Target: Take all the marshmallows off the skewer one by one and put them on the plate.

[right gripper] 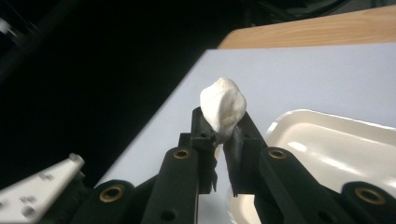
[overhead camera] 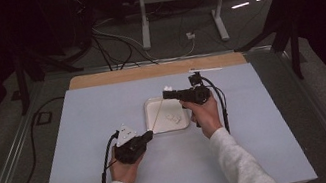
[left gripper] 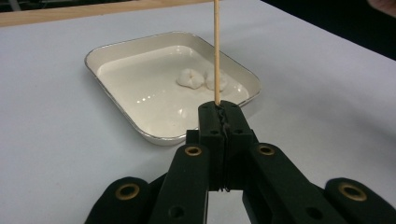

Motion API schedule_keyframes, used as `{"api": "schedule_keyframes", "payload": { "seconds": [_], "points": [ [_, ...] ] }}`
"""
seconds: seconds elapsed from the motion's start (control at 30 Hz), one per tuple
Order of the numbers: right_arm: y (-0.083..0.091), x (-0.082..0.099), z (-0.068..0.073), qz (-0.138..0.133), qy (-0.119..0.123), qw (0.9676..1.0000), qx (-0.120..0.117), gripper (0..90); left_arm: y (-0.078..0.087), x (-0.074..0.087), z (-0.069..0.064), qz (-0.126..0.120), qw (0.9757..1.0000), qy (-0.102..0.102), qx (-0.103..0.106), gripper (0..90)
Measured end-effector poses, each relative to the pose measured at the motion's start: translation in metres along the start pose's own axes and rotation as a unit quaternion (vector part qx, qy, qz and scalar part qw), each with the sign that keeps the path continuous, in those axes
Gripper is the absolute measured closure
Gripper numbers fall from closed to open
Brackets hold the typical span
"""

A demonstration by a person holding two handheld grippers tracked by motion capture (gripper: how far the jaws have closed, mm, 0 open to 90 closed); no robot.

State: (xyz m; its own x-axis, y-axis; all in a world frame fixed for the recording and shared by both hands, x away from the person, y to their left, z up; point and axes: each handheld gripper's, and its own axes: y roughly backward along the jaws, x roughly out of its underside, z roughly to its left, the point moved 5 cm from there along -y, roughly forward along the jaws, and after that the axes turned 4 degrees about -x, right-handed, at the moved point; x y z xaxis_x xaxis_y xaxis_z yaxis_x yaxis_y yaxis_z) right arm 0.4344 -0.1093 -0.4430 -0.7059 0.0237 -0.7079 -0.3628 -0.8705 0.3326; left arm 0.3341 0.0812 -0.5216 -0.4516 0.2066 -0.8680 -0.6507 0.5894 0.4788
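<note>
Left tool [left gripper: 218, 108]: nearest the high camera, low on the surface and just short of the tray's near-left corner; jaws pressed together on the lower end of a thin wooden skewer [left gripper: 216, 51].
Skewer: in the high view [overhead camera: 156, 117] it ran from the left tool up and away over the tray, its free tip above the tray's left part; in the left gripper view it stood straight up from the jaw tips.
Right tool [right gripper: 223, 126]: held above the tray's far edge, pointing toward the left of the high view [overhead camera: 167, 93]; jaws nearly together, pinching a white marshmallow [right gripper: 223, 108] that stuck out past their tips.
Marshmallow in hand: up in the air off the surface, over the tray's far-left area, near the skewer's free tip yet apart from it.
Key relation: the skewer's long axis pointed up and away from the person, toward the held marshmallow; the right hand was the nearer to that tip, so the piece would likely have to come down along that axis onto the point.
Tray [left gripper: 116, 46]: cream, rectangular, at the middle of the surface, between the two tools.
Spare pieces [left gripper: 201, 79]: two more white marshmallows lay touching inside the tray, near its right side.
Surface [overhead camera: 82, 136]: pale blue-grey sheet, with a wooden strip [overhead camera: 147, 71] along its far edge.
</note>
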Motion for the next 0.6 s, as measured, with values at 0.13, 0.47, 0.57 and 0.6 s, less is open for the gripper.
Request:
{"api": "schedule_keyframes", "payload": {
  "seconds": [0.13,0.47,0.57,0.6],
  "points": [
    [0.006,-0.002,-0.003,-0.004,0.004,0.9999,0.009,82.1,0.001,-0.001,0.002,-0.002,1.0,0.005,-0.007,90.0],
    [0.007,0.008,-0.016,0.018,0.021,0.9984,0.049,81.7,0.005,-0.004,0.006,-0.013,0.9997,0.018,-0.011,90.0],
    [0.006,0.012,-0.02,0.025,0.023,0.9978,0.058,81.5,0.006,-0.005,0.008,-0.017,0.9996,0.021,-0.012,90.0],
    [0.006,0.013,-0.021,0.028,0.024,0.9974,0.062,81.5,0.006,-0.005,0.008,-0.018,0.9995,0.023,-0.011,90.0]
  ]
}}
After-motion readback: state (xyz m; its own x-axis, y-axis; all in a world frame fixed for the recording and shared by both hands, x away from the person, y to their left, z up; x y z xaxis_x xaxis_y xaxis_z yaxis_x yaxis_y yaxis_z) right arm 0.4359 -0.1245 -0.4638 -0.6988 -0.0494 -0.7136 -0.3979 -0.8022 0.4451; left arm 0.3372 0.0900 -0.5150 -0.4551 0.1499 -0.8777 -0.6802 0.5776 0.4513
